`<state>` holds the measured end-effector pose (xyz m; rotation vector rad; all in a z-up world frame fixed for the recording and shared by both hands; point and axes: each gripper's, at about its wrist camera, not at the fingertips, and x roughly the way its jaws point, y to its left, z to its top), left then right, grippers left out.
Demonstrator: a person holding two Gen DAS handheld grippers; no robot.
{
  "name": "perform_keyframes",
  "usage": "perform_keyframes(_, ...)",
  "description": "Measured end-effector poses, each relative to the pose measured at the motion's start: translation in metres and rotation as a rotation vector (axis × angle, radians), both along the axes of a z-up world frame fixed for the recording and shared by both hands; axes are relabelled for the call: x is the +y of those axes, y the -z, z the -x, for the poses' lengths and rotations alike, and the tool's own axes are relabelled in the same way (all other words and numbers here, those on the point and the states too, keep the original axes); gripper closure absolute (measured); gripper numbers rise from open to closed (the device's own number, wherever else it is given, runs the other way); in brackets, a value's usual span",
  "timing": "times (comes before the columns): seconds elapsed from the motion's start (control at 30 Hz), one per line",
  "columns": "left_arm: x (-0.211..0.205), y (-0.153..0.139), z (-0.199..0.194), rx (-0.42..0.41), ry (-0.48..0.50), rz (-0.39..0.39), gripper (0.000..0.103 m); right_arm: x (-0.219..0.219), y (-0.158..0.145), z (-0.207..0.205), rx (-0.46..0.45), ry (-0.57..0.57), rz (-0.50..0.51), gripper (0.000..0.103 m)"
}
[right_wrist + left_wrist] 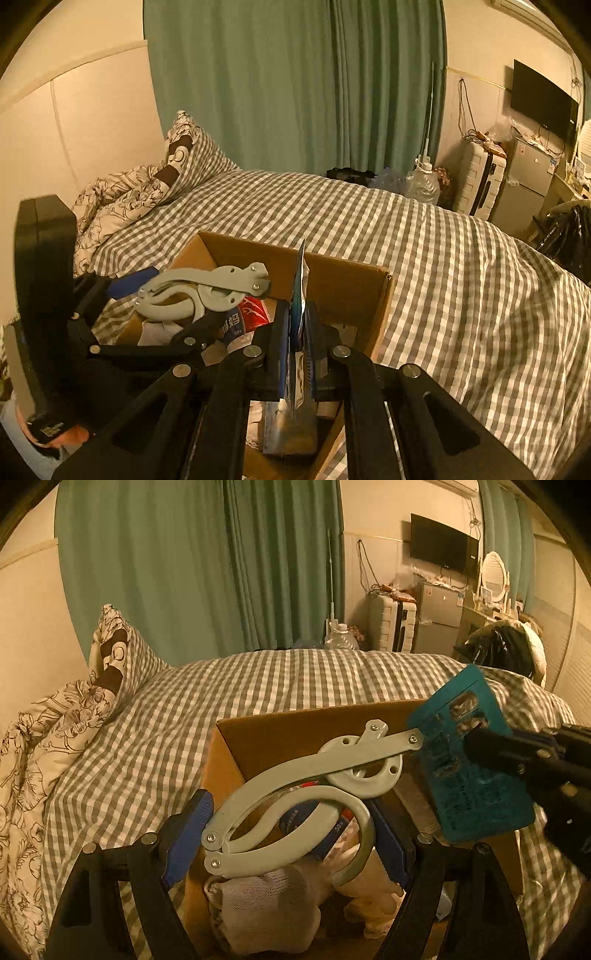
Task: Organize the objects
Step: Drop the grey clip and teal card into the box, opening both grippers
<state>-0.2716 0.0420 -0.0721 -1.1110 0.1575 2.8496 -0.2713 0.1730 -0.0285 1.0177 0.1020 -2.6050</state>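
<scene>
Fingers [192,834] of the left gripper [291,834], blue-padded, are clamped on the lower loops of a grey hinged folding tool [295,794]; the tool sits between the pads and extends forward over the open cardboard box [280,731]. Right gripper [297,350] is closed edge-on upon a teal blister card [300,295], the card upright between its fingers and projecting above them, over the box interior. In the left wrist view the same card [472,760] hangs at the box's right side. Box stands on a grey-checked bedspread [258,675] and holds a white knitted glove [266,897] and a red-and-blue printed packet [243,317].
</scene>
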Motion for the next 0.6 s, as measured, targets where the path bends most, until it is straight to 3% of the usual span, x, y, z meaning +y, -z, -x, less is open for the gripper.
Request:
perform_keyframes(0.13,0.001,-0.007,-0.005,0.016,-0.003,0.004,0.018,0.004,-0.011,-0.007,0.023,0.029,0.014,0.094)
perform_keyframes(0.17,0.002,-0.011,-0.007,0.026,-0.005,0.001,0.017,0.004,-0.014,-0.009,0.026,0.036,0.02,0.088)
perform_keyframes(0.27,0.0,-0.032,-0.014,0.068,-0.023,-0.012,0.002,0.006,-0.032,-0.018,0.05,0.06,0.034,0.058)
perform_keyframes(0.43,-0.006,-0.07,-0.031,0.134,-0.035,-0.019,0.0,0.014,-0.074,-0.046,0.129,0.093,0.04,0.048)
perform_keyframes(0.6,-0.009,-0.111,-0.055,0.213,-0.029,-0.017,0.0,0.022,-0.119,-0.083,0.218,0.137,0.027,0.031)
